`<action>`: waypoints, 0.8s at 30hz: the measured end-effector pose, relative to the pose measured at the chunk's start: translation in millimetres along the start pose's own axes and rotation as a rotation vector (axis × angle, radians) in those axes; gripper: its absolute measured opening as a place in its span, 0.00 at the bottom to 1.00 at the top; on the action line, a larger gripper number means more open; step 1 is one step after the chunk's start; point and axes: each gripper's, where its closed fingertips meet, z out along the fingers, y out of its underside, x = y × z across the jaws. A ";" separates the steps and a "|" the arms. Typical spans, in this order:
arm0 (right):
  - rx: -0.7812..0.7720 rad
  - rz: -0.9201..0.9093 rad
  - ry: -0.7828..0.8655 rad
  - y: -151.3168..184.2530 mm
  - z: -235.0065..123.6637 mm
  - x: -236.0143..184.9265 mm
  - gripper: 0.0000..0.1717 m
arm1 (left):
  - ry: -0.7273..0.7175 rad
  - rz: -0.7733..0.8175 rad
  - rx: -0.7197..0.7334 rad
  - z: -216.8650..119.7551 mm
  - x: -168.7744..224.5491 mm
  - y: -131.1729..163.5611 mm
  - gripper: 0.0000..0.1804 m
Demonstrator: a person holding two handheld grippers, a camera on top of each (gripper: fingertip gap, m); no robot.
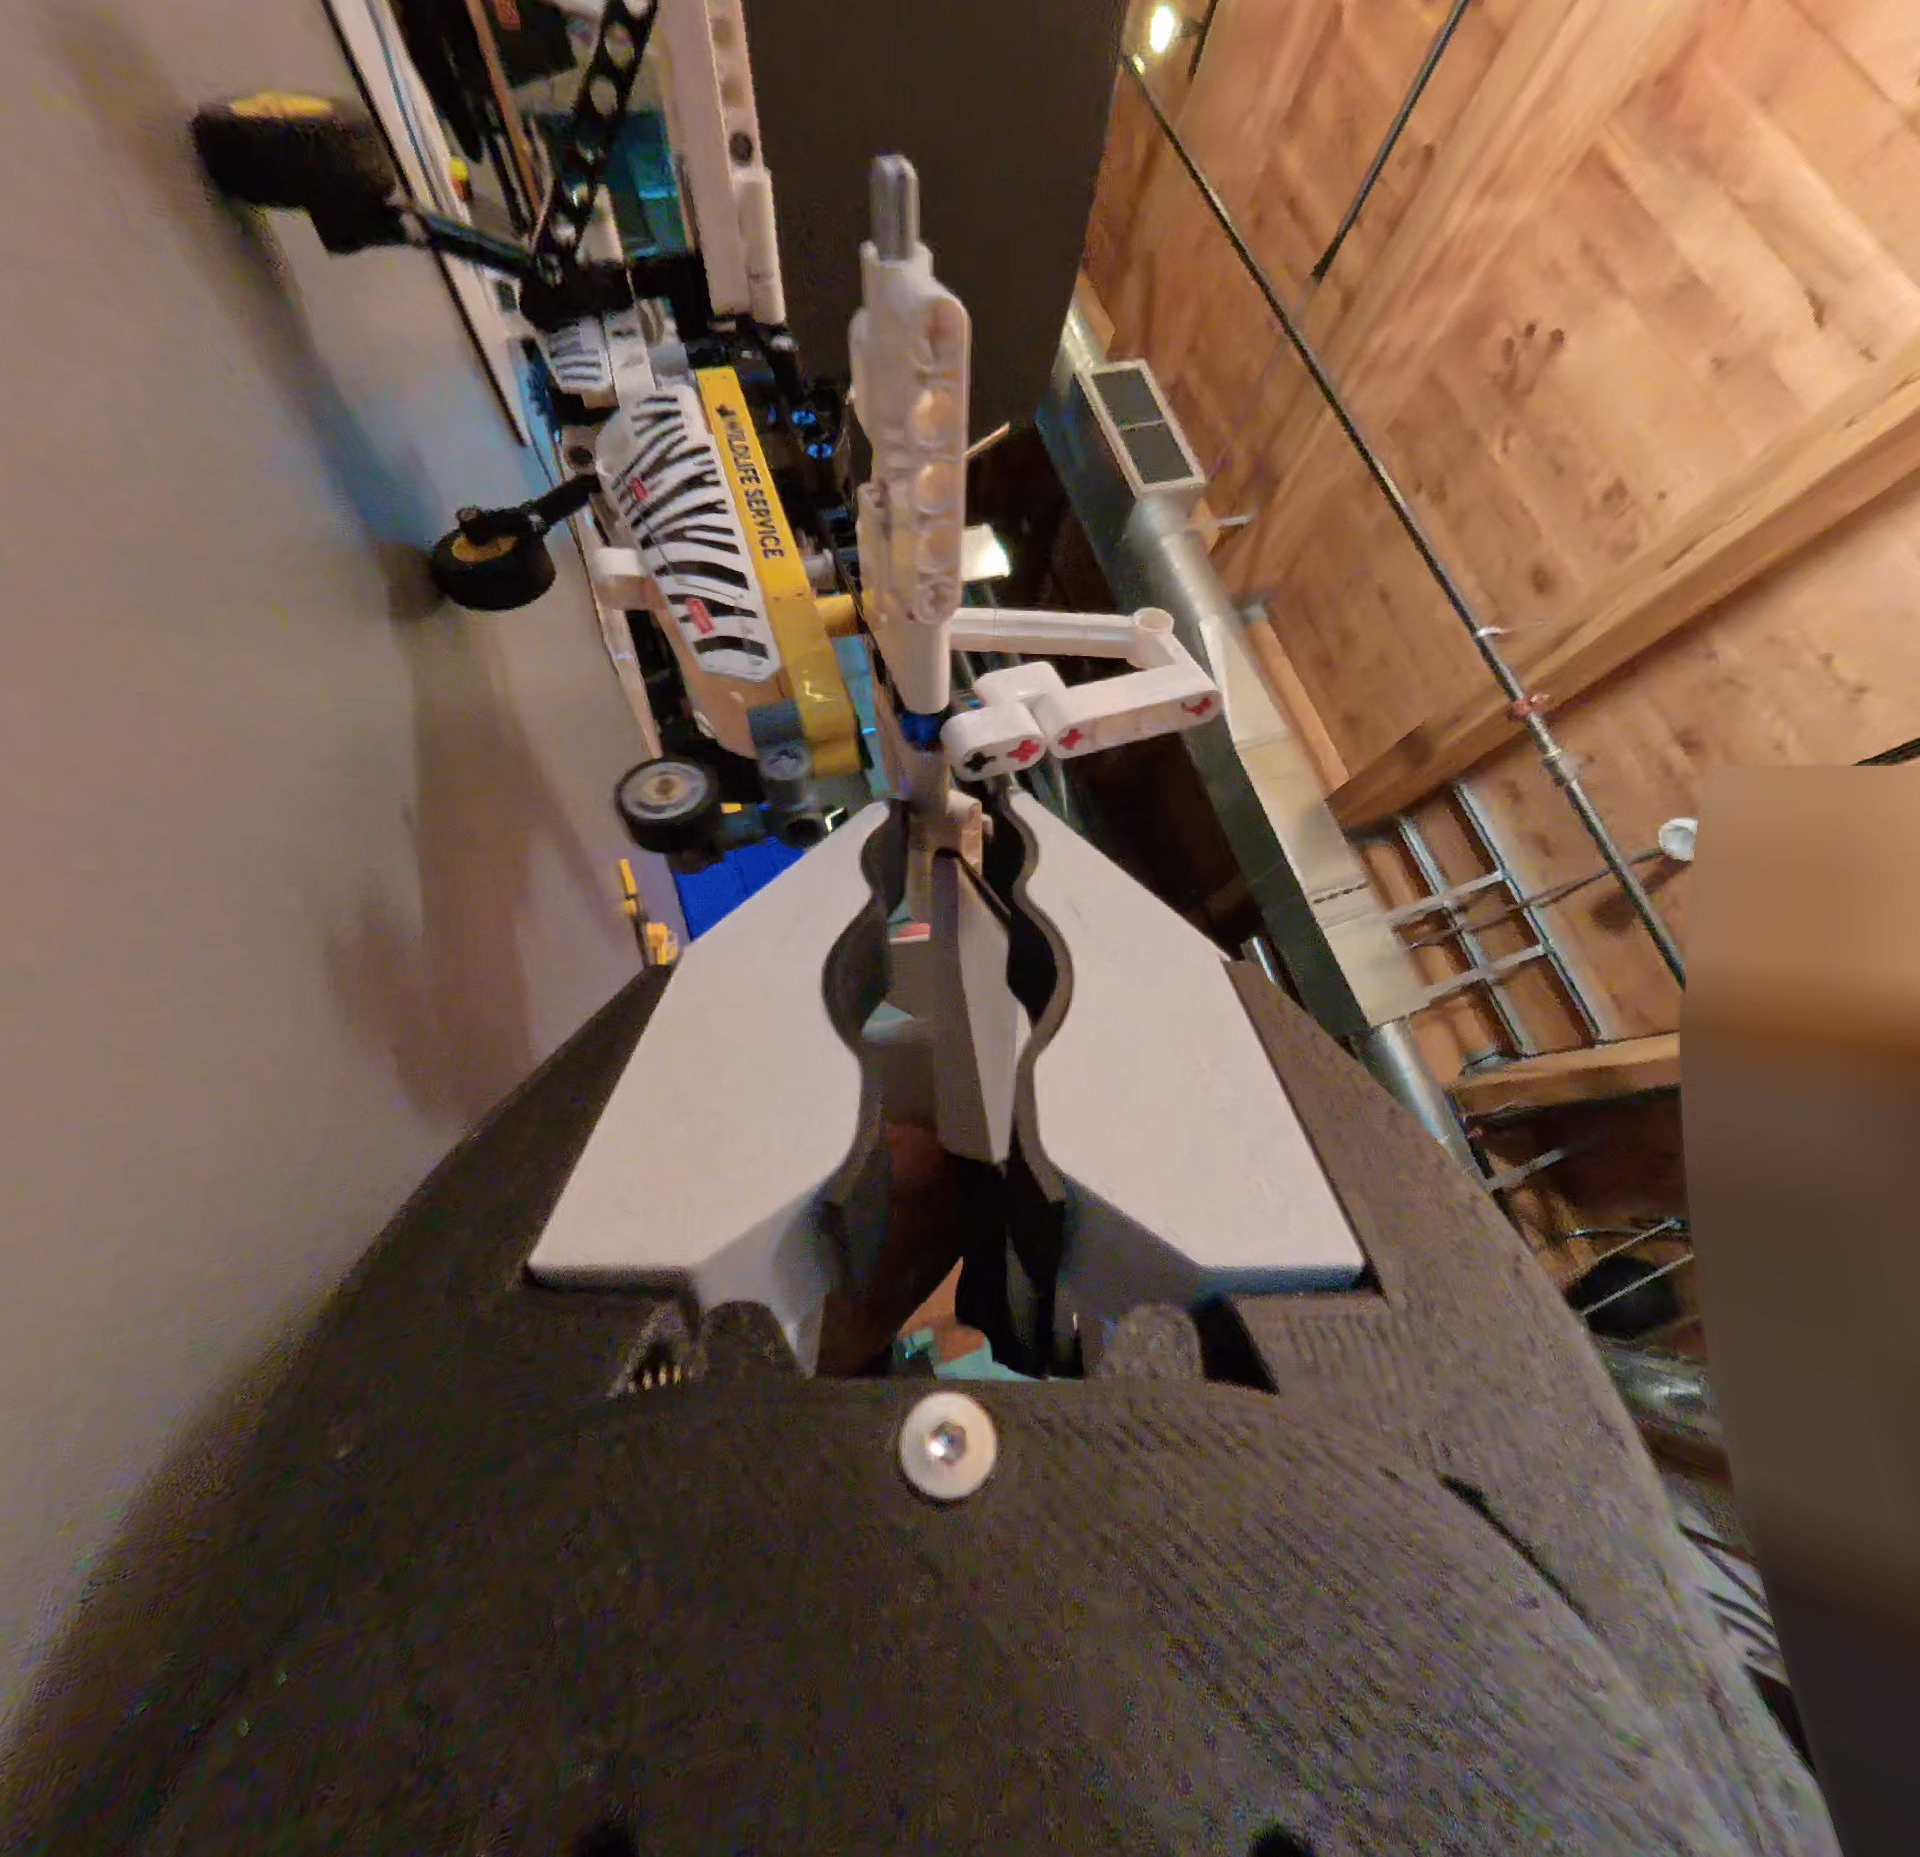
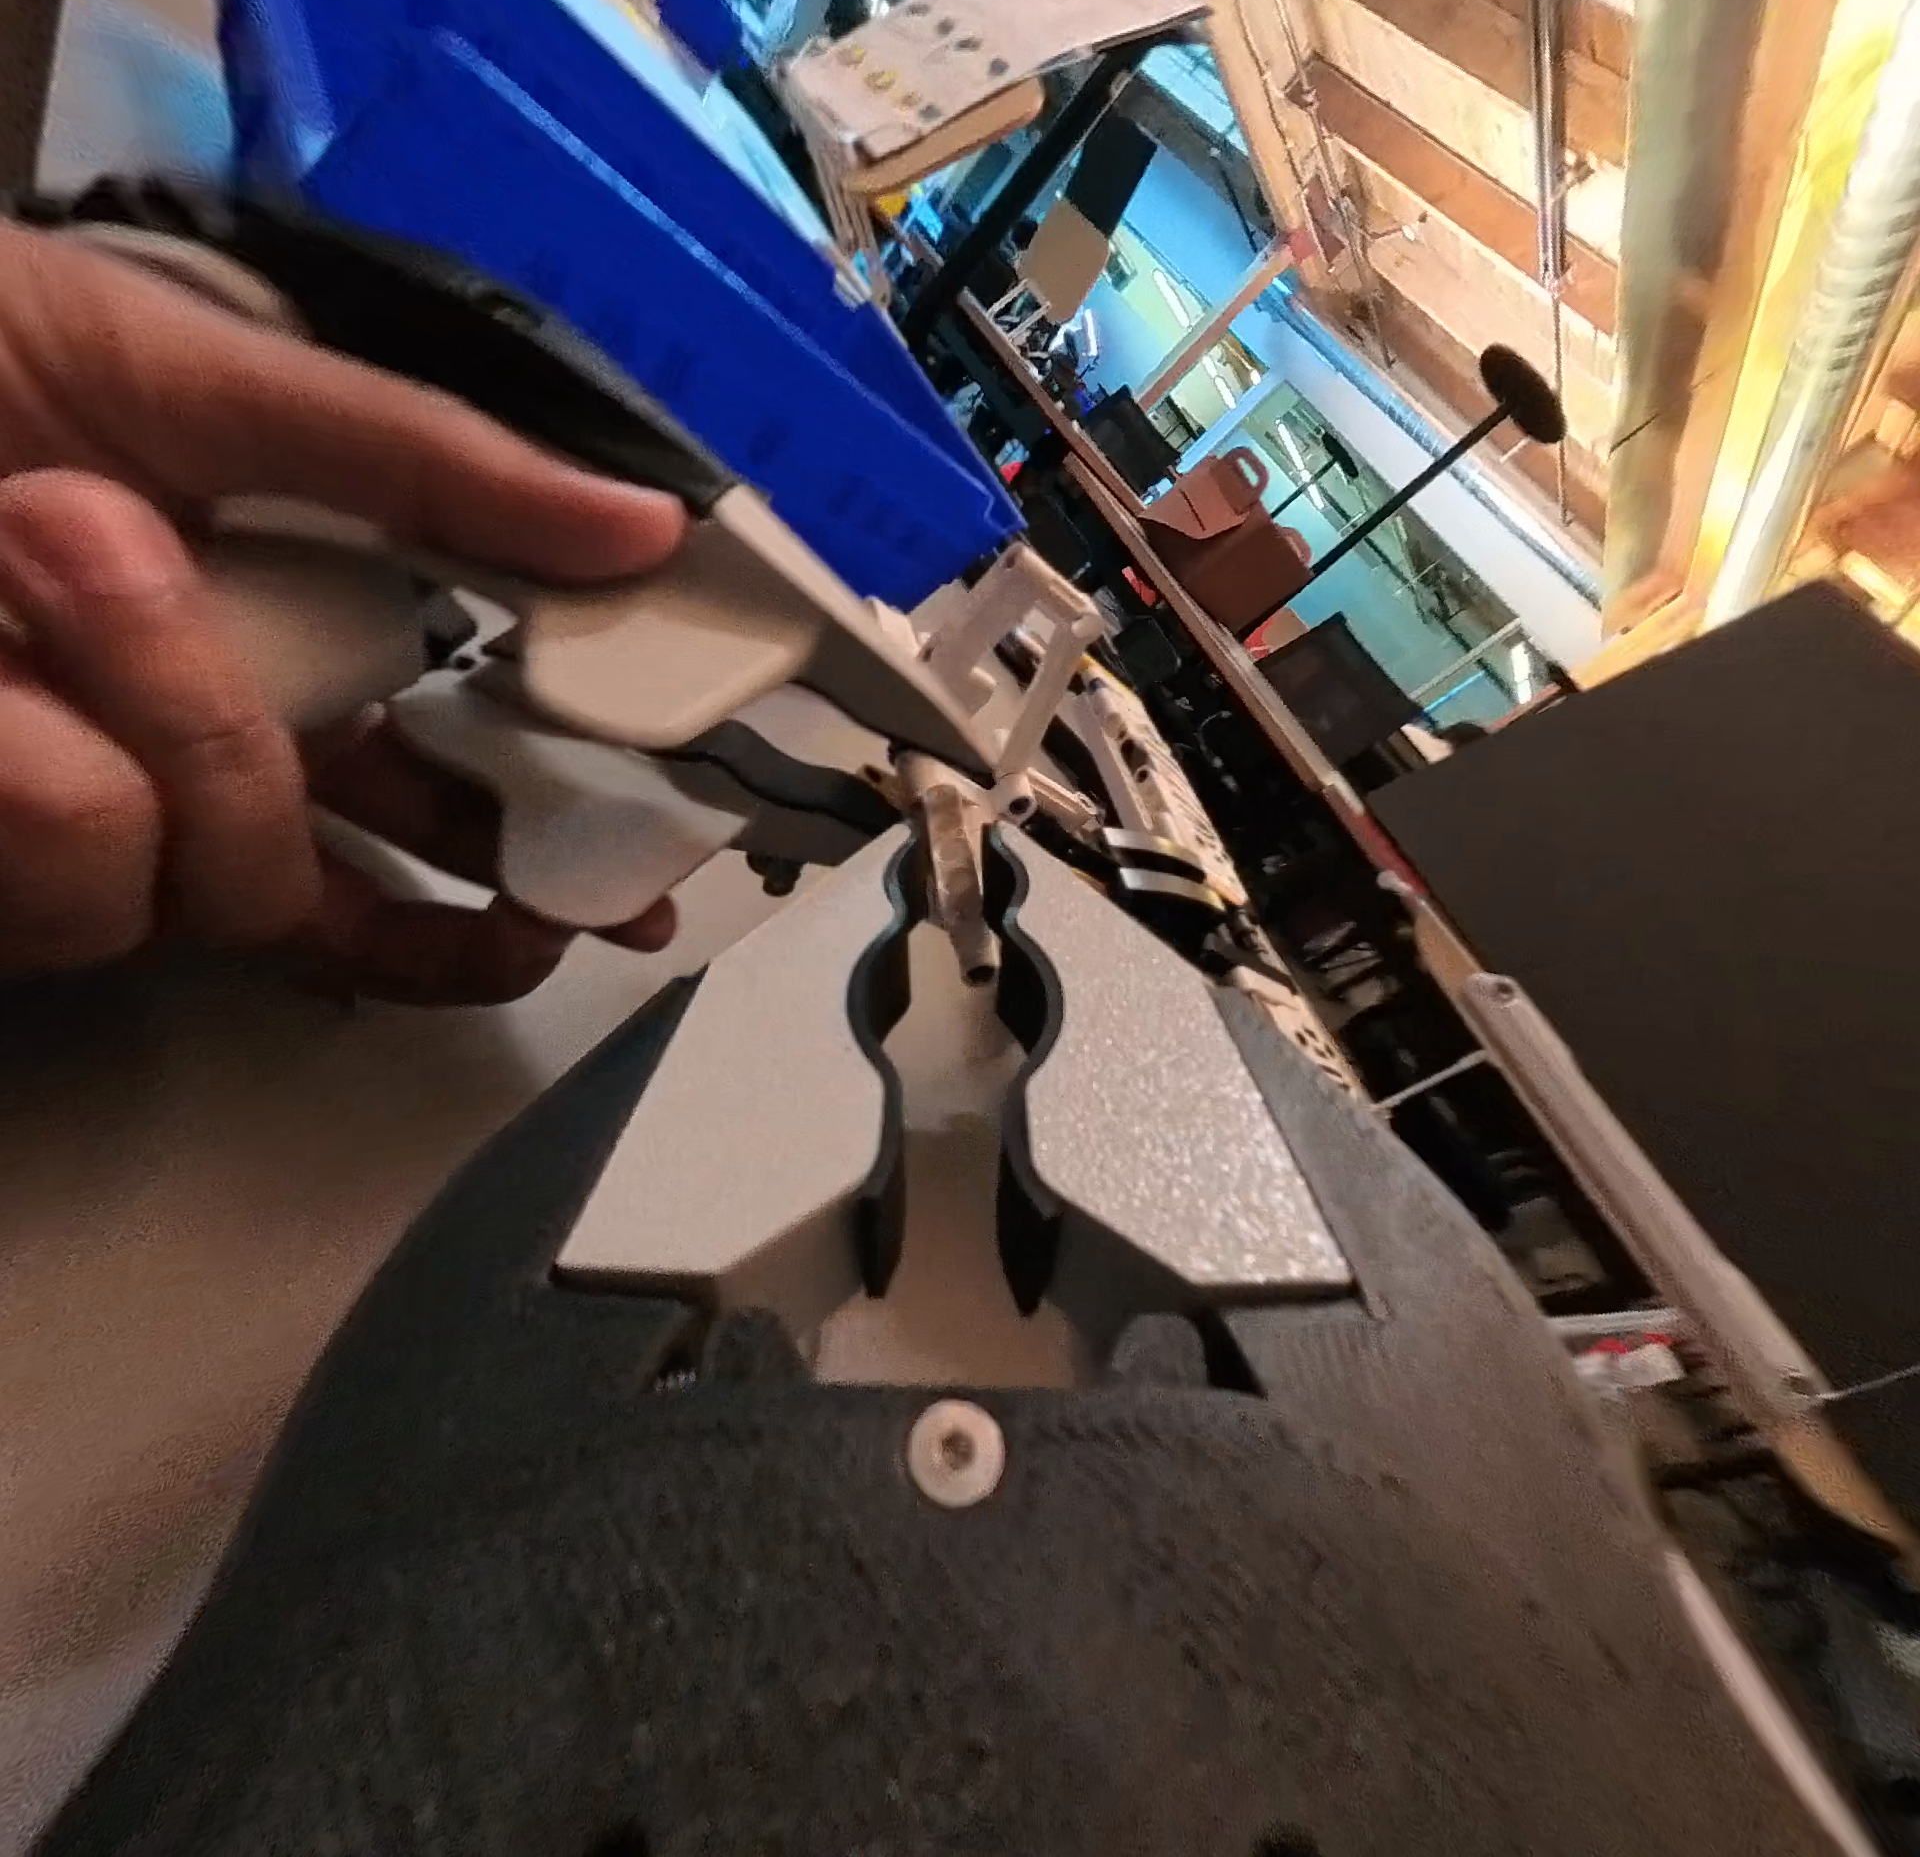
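White beam assembly (image 1: 912, 477) sits clamped at its base in the left gripper (image 1: 948, 831); right gripper's (image 2: 958, 872) narrow jaws pinch its tan connector (image 2: 954, 862).

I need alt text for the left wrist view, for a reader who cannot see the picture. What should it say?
The left gripper is closed on the lower end of a pale grey toy-brick beam assembly that sticks out past its grey fingertips. Behind stands a toy-brick vehicle with zebra-striped white and yellow panels and small black wheels, on a beige table.
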 end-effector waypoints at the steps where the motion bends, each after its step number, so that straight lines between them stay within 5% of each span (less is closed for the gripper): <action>1: -0.014 -0.049 0.000 1.9 -1.3 -5.4 0.04 | -0.008 0.008 -0.009 1.1 -2.4 3.2 0.12; 10: -0.030 -0.105 -0.001 5.8 -5.0 -11.8 0.03 | -0.147 0.135 0.096 3.1 -16.6 -5.8 0.07; 14: 0.106 -0.035 0.026 -13.5 -15.9 -8.5 0.00 | -0.159 0.149 0.119 0.3 -19.9 -9.6 0.02; 17: 0.246 0.284 0.119 -21.0 -31.9 20.4 0.09 | -0.155 0.164 0.100 0.4 -18.8 -10.0 0.03; 21: 0.058 0.875 -0.040 13.3 -13.8 19.4 0.39 | -0.141 0.166 0.084 1.2 -17.2 -7.9 0.03; 24: 0.108 1.338 -0.276 5.6 -9.0 15.5 0.29 | -0.134 0.166 0.077 1.4 -16.3 -6.9 0.03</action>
